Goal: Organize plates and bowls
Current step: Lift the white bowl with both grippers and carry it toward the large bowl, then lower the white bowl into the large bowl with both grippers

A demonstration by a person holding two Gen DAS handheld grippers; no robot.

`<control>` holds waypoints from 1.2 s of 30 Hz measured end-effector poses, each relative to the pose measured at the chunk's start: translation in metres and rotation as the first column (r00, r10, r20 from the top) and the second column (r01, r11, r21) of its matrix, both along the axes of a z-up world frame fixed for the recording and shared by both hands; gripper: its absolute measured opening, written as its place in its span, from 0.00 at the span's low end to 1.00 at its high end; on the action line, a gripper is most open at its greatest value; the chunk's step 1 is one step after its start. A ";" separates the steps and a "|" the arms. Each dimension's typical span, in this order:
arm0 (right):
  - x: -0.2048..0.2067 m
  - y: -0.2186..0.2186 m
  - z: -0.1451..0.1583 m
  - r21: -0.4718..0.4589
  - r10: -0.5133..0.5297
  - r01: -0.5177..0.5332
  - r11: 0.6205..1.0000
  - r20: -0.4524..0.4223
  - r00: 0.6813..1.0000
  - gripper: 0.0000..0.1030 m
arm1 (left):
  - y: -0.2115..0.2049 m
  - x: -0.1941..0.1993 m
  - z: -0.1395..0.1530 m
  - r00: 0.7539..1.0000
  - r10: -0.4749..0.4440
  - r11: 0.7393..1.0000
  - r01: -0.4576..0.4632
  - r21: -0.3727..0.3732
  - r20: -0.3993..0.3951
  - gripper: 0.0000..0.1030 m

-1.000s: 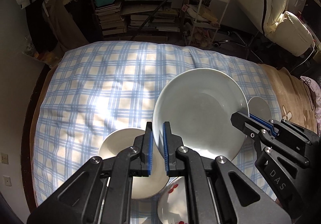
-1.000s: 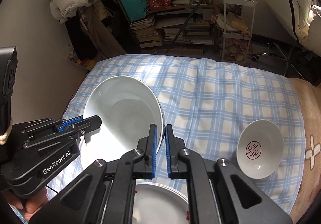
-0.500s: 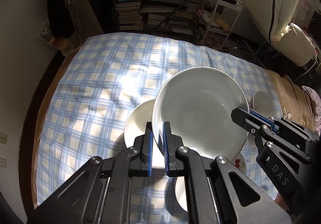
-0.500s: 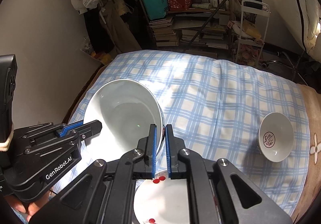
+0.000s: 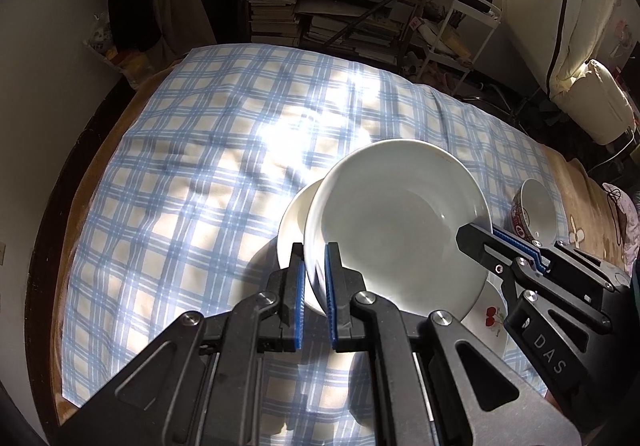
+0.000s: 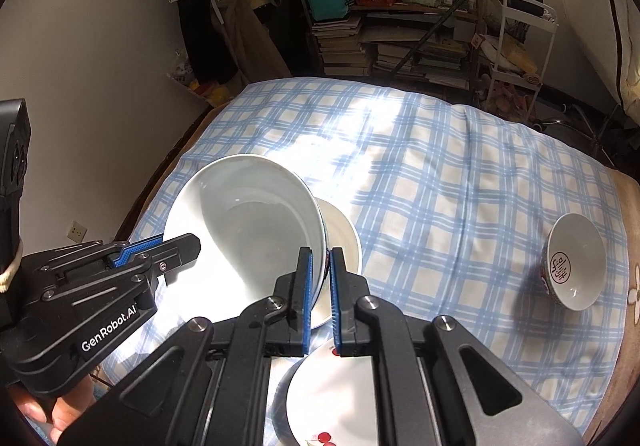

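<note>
I had the large white bowl (image 5: 394, 222) up off the bed, tilted so its hollow faced both cameras, and it hung over a plain cream plate (image 6: 343, 242) that lay flat on the blue checked bedspread (image 5: 192, 182). My left gripper (image 5: 315, 288) had its blue-padded fingers (image 5: 299, 298) clamped on the bowl's near rim at one side, and my right gripper (image 6: 320, 288) had its fingers clamped on the rim at the opposite side, so the bowl was carried between the two. In the left wrist view the right gripper reached in from the right edge with its tip on the bowl's far rim; in the right wrist view the left gripper came in from the lower left in the same way, with a hand (image 6: 48, 412) showing under it. A second plate with red cherry marks (image 6: 332, 402) lay just below the bowl, nearer to me, partly hidden by the fingers. A smaller patterned bowl with a red seal inside (image 6: 573, 261) stood well apart toward the right side of the bed, on the brown blanket's edge. Beyond the bed I saw a shelf (image 6: 400, 42) stacked with books and bags, and a white trolley (image 6: 520, 46) beside it.
</note>
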State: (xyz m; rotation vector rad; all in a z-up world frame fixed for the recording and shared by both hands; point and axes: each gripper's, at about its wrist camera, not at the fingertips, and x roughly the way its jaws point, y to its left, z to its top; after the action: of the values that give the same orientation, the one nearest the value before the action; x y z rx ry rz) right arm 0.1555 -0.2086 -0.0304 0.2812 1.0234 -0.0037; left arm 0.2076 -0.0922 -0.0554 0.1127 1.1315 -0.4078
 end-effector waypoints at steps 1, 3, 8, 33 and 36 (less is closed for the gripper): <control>0.001 0.001 -0.003 0.001 0.001 -0.001 1.000 -0.004 1.000 0.09 | 0.001 0.001 -0.003 1.000 0.003 1.000 -0.003 -0.001 -0.005 0.08; 0.004 0.003 -0.009 0.000 0.006 -0.006 1.000 -0.014 1.000 0.09 | 0.002 0.003 -0.010 1.000 0.007 1.000 -0.007 0.002 -0.014 0.08; 0.008 0.010 -0.023 -0.049 0.018 -0.019 0.999 -0.022 1.000 0.09 | 0.000 0.009 -0.027 0.999 0.007 1.000 -0.007 0.017 -0.034 0.08; 0.015 0.001 -0.077 0.022 -0.022 0.023 0.999 -0.039 0.999 0.09 | -0.001 0.018 -0.084 0.994 0.033 0.999 -0.030 0.030 -0.103 0.09; 0.016 0.002 -0.077 0.009 -0.019 0.019 1.000 -0.035 0.999 0.09 | -0.004 0.016 -0.084 0.996 0.023 0.999 -0.019 0.044 -0.088 0.09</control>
State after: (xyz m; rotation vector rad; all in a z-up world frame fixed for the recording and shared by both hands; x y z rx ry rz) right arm 0.1717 -0.2068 -0.1075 0.3001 1.0552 -0.0207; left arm 0.2238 -0.0958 -0.1397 0.1210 1.2283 -0.3727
